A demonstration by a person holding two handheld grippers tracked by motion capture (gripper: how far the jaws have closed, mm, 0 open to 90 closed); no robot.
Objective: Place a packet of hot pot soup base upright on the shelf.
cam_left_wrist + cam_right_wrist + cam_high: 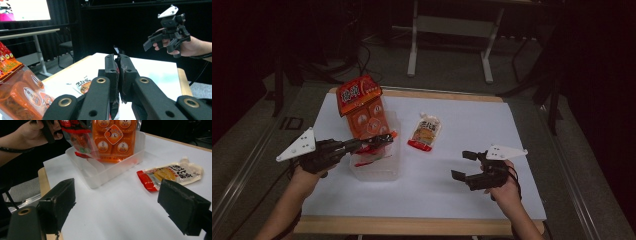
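White-papered bench is carrying the clear bin, where your left gripper, clamped tight, is pinching a red packet by its edge and risking a slip or snag on the orange pack, while your right gripper is hovering wide open and empty.

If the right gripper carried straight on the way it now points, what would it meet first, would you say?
Probably the clear plastic tray: in the right gripper view it lies ahead between the open fingers, with bare table before it. The pale sauce pouch sits off to one side. Depth is uncertain.
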